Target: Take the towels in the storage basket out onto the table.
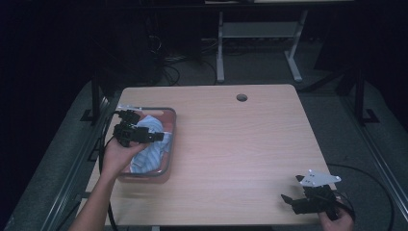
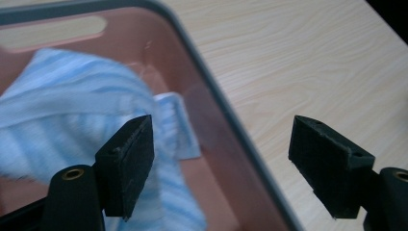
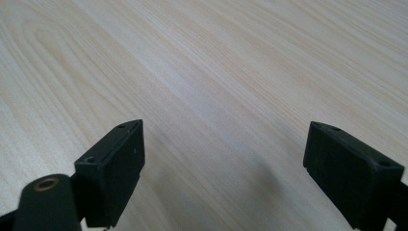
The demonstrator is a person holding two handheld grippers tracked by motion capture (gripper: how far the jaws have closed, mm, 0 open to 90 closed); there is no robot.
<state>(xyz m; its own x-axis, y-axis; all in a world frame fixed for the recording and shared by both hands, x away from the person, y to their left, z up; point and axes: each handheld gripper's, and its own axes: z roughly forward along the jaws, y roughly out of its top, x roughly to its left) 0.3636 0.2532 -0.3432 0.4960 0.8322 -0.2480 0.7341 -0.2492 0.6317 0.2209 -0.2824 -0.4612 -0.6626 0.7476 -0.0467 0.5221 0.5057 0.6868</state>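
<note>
1. The left gripper (image 1: 156,137) is being held over the pink bin (image 1: 172,126) at the left of the high view, with its jaws spread wide and nothing pinched between them.
2. The striped blue-and-white cloth (image 1: 151,151) is lying crumpled inside the bin, filling much of it. In the left gripper view the cloth (image 2: 72,110) is occupying the left half of the frame, and the bin's grey rim (image 2: 231,120) is running diagonally through the middle.
3. In that view the left-hand jaw is being shown over the cloth, while the right-hand jaw is being shown over the bare table (image 2: 312,62) outside the rim. The rim is therefore lying between the jaws, and the cloth is lying just beside and below the gripper (image 2: 221,154); contact cannot be told.
4. The step in hand is being judged as the reach for the cloth. For a clean grasp, the gripper is best being shifted toward the left of its own view, so that both jaws are being brought inside the bin before closing.
5. A raised fold is best being chosen, and the rim is being kept out of the pinch.
6. The right gripper (image 1: 288,199) is being held low at the lower right of the high view, well apart from the bin, jaws spread over bare wood (image 3: 207,72).
</note>
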